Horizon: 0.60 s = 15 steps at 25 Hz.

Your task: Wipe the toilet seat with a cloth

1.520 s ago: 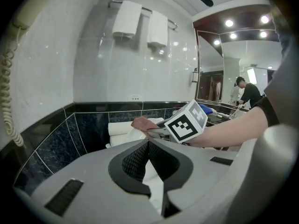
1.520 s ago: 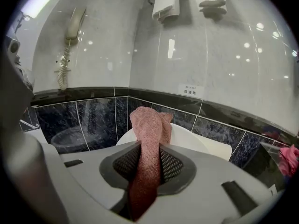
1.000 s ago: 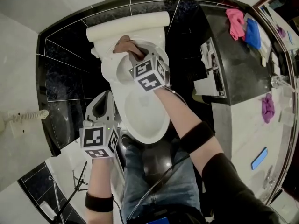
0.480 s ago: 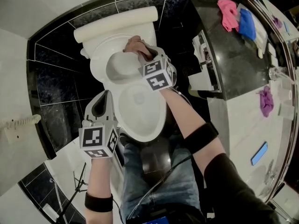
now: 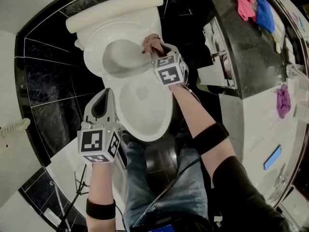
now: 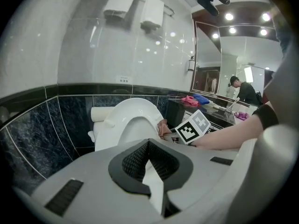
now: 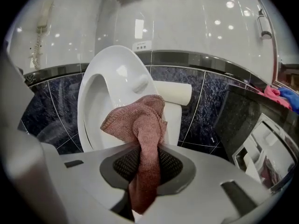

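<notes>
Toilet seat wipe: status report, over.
Right gripper shut on cloth, at raised seat's right edge. Left gripper shut, empty, beside bowl. Nothing blocking.

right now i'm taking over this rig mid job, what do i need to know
Left claw: shut and empty, held off to the left of the toilet seat.
Right claw: shut on the reddish-brown cloth, which bunches out past its tips.
Seat: raised, with the cloth at its right edge.
Done: the pictures don't show how much has been wiped.
Left: probably take the cloth round the rest of the seat.
</notes>
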Available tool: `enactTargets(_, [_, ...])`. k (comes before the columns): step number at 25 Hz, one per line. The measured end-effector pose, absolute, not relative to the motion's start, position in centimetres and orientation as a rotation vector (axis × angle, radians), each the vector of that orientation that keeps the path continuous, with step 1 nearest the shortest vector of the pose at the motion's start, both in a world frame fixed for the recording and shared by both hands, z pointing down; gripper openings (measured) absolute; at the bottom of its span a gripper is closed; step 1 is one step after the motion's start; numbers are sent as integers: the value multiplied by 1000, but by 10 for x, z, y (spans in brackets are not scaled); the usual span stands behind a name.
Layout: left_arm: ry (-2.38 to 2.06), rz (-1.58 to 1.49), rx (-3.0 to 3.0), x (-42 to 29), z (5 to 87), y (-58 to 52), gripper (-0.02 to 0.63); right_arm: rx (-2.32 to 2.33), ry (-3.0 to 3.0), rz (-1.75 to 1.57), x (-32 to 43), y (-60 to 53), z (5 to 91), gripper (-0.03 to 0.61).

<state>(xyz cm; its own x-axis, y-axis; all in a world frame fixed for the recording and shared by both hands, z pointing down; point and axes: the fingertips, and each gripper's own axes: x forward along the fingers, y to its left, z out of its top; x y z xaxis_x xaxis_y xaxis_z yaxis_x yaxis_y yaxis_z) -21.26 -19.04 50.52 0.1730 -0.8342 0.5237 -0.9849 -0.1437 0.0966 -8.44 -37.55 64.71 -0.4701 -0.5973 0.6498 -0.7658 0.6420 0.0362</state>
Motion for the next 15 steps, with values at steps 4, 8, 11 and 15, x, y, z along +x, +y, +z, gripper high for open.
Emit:
enactTargets(4, [-1694, 501, 2020, -212, 530, -187, 0, 1075, -2204, 355, -77, -372, 670, 103])
enactTargets(8, [-1698, 483, 2009, -211, 551, -184, 0, 1056, -2138, 428, -62, -360, 712, 101])
enactTargets(11, [-1687, 487, 1993, -210, 564, -182, 0, 1041, -2116, 440, -62, -353, 731, 101])
enactTargets(15, [-1678, 488, 1975, -213, 580, -180, 0, 1010, -2067, 490, -60, -340, 764, 101])
